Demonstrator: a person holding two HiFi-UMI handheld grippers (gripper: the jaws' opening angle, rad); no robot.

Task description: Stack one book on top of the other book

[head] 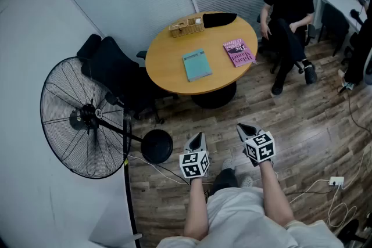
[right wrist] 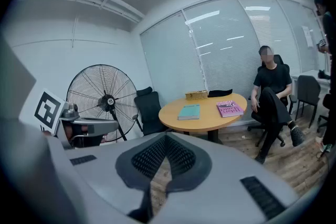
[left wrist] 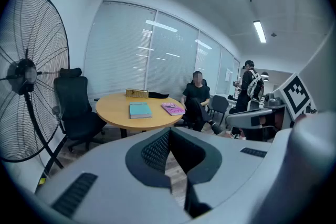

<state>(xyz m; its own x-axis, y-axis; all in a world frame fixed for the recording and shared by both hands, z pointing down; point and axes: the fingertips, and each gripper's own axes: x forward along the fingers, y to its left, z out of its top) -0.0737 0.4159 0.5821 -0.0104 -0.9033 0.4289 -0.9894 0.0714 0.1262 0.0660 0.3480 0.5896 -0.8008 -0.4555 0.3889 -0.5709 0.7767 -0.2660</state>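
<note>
A teal book (head: 197,64) lies flat near the middle of the round wooden table (head: 168,75). A pink book (head: 239,53) lies to its right near the table's right edge. The teal book (left wrist: 140,109) and pink book (left wrist: 172,108) also show in the left gripper view, and the teal book (right wrist: 189,111) and pink book (right wrist: 229,108) show in the right gripper view. My left gripper (head: 199,136) and right gripper (head: 244,128) hang side by side above the floor, well short of the table. Both are shut with nothing between their jaws.
A big black floor fan (head: 84,118) stands at the left, its base (head: 157,146) just beside my left gripper. A black office chair (head: 116,72) sits left of the table. A person (head: 289,14) sits beyond it at the right. A wicker tray (head: 186,26) and dark cloth (head: 220,18) lie at the table's far edge. Cables (head: 325,189) run across the floor.
</note>
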